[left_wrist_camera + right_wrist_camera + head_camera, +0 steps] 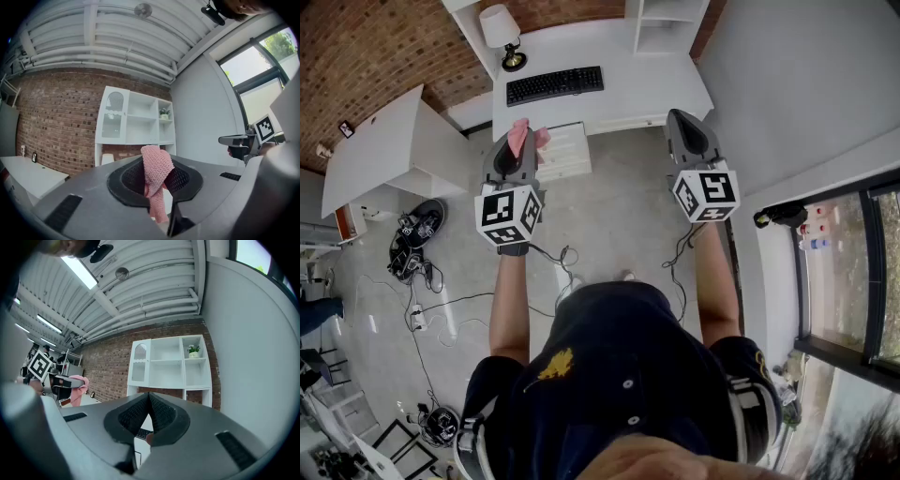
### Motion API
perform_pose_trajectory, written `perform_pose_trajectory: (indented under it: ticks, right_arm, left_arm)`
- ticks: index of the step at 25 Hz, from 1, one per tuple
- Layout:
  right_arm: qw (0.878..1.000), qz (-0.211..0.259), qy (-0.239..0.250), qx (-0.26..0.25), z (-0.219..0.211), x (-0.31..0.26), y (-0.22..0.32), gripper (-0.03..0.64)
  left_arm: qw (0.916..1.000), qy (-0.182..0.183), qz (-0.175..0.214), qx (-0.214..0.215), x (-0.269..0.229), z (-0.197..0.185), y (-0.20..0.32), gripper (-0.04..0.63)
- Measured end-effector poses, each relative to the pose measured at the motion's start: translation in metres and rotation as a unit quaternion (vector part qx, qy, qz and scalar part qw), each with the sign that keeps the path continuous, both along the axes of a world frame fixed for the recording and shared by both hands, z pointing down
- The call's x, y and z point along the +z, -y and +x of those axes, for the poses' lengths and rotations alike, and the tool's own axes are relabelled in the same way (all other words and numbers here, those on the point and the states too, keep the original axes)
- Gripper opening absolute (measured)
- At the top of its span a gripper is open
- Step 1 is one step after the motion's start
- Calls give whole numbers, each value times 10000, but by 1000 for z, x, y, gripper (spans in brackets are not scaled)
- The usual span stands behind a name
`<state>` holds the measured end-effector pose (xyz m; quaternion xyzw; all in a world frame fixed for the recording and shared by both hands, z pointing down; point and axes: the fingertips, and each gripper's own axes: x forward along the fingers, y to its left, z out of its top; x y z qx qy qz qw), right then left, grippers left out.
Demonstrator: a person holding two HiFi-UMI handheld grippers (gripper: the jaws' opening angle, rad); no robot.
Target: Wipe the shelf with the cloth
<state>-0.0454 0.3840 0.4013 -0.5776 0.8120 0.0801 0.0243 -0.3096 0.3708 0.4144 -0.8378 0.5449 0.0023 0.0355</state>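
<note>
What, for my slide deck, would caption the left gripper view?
Left gripper clamps a pink knitted cloth, facing the white shelf unit against a brick wall.

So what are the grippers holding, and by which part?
The left gripper pinches the pink cloth mid-length, a bunch poking past the fingers; right gripper is shut, empty.

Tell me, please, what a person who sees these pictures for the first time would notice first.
The pink cloth stands out most, pinched between the jaws of the left gripper. Beyond it, a tall white shelf stands against a brick wall. The right gripper, held up alongside, is shut and holds nothing.
</note>
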Motion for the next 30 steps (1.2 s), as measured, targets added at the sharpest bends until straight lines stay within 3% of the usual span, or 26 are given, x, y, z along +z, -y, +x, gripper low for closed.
perform_pose_trajectory:
  ticks: [7, 16, 22, 30]
  right_arm:
    - [9998, -145, 104, 61, 23, 12, -14, 5]
    - [9997, -41, 48, -247, 65, 17, -24, 5]
    - [9990, 125, 197, -370, 88, 1, -4, 5]
    - [9988, 139, 201, -414, 78, 10, 55, 5]
  left_arm:
    - [9999, -18, -67, -140, -2, 12, -7, 81]
    - [9993, 133, -84, -345, -6, 68, -4, 83]
    - [9987, 198, -120, -461, -10, 93, 7, 83]
    - [9974, 204, -282, -627, 15, 86, 71, 83]
